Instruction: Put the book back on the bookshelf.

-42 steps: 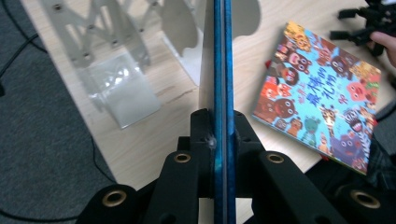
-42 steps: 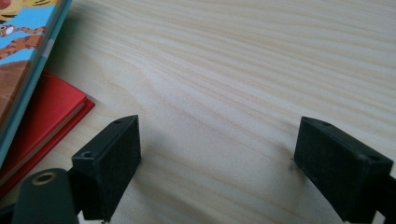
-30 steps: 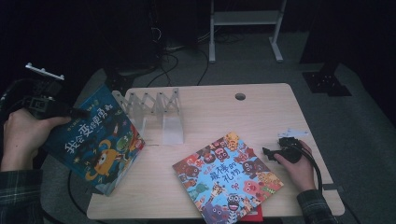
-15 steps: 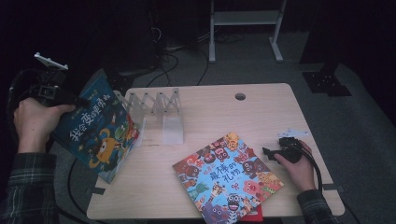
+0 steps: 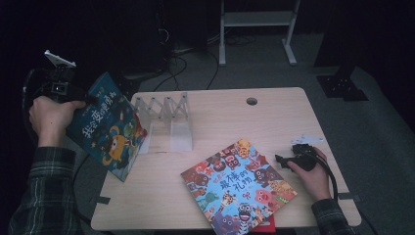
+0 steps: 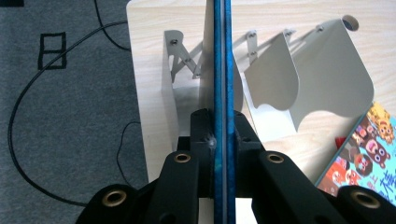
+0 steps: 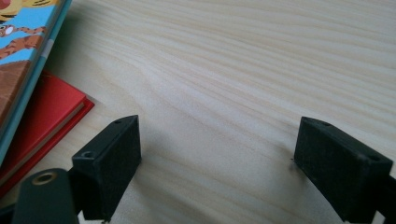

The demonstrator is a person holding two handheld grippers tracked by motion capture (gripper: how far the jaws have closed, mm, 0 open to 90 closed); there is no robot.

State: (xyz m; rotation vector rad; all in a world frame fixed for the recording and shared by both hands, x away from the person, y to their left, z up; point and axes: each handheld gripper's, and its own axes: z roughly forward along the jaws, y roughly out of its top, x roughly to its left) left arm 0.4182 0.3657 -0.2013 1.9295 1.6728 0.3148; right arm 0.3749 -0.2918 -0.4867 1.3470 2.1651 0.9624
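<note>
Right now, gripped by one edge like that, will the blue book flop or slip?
Probably stiff: the blue book stays flat though the left hand-held gripper pinches only one edge. Its glossy-looking cover may slip. Likely light, since that one grip carries it.

Dim room, lit tabletop, soft shadows, blurred near tongs

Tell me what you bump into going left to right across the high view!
Left gripper → blue book it holds → folding book rack → colourful animal book lying flat on the table → right gripper.
</note>
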